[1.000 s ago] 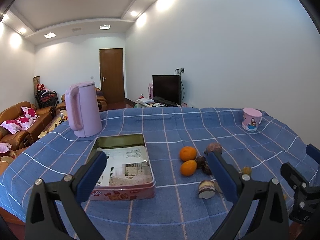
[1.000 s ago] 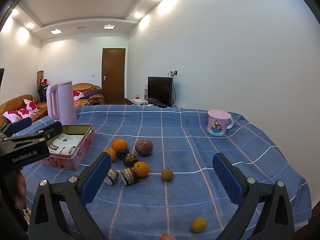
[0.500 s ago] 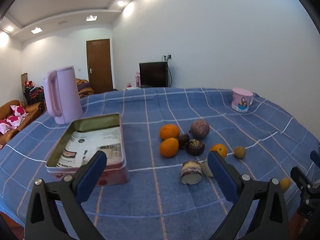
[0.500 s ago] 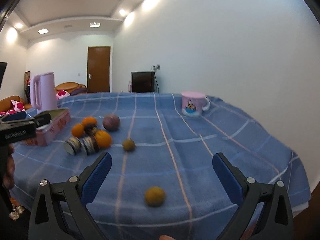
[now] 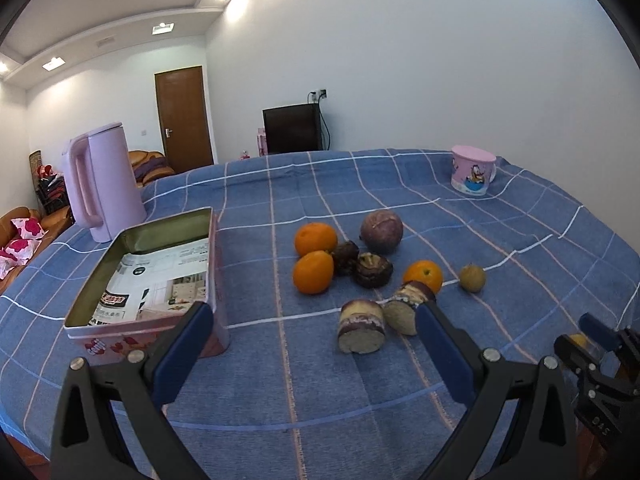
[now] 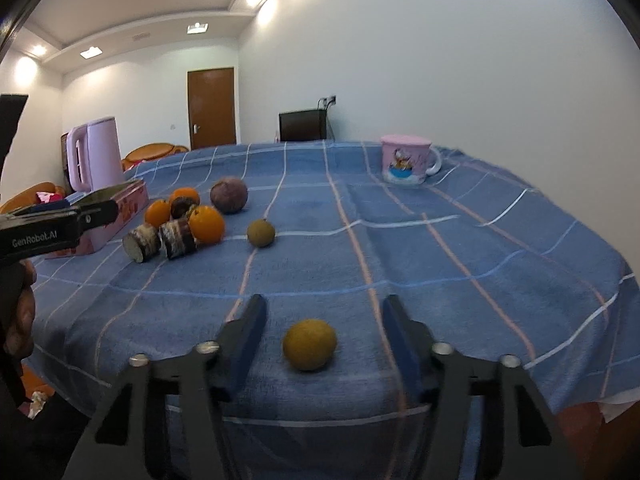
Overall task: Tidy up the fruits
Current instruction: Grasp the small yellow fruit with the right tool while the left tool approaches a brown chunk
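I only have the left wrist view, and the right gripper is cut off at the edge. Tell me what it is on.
Observer: The right gripper brackets a small yellow-brown fruit lying alone on the blue cloth. Its jaws have just been closing.
Operator: Say whether the pads are touching it.
Observer: They are not. Cloth shows between the fruit and each pad, so it is not gripped.
Operator: Check the left gripper from that side.
Observer: The left gripper shows side-on in front of the pink tin, with a hand below it at the picture's left edge.
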Available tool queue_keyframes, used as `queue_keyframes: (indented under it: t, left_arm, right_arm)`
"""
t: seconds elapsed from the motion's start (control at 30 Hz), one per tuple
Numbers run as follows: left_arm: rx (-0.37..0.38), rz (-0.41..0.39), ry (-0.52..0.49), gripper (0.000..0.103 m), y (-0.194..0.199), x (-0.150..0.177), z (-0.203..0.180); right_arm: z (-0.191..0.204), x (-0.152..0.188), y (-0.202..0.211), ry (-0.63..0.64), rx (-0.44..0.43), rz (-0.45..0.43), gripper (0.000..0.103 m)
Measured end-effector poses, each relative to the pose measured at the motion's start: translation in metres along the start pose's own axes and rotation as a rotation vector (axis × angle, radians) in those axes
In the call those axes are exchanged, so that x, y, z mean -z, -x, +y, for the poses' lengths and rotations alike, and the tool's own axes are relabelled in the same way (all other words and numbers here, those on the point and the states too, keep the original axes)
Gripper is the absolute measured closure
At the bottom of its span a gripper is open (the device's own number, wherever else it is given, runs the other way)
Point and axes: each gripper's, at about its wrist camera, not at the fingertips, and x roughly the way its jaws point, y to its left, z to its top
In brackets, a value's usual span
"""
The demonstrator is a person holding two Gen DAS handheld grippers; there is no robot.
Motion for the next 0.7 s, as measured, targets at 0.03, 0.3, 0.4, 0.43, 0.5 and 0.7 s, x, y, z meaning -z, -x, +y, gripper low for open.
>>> queue_keyframes:
  t: [0.03, 0.3, 0.4, 0.43, 0.5, 0.7]
  left_arm:
    - [0.002, 0.004, -0.002, 0.0, -0.001, 0.0, -0.001]
    - [0.042, 0.049, -0.004, 0.0, -0.014, -0.005, -0.008]
    - [0.056, 0.056, -0.01, 0.0, -0.018, -0.009, -0.013]
    - [0.06, 0.054, -0.015, 0.0, -0.019, -0.009, -0.014]
    - [0.053, 0.058, -0.018, 0.001, -0.022, -0.009, -0.015]
    - [0.049, 0.124, -0.011, 0.008, -0.035, -0.003, -0.011]
  right_arm:
    - [-0.001, 0.001, -0.003, -0.005, -0.005, 0.011, 0.055]
    - [0.001, 0.003, -0.004, 0.016, -0.051, 0.026, 0.075]
    - [0.0, 0.001, -0.003, 0.015, -0.058, 0.016, 0.075]
    - [-0.001, -0.001, -0.003, 0.015, -0.058, 0.008, 0.075]
    - [-0.001, -0.004, 0.0, 0.012, -0.059, -0.008, 0.075]
    - [0.002, -0.008, 0.004, 0.021, -0.077, -0.04, 0.075]
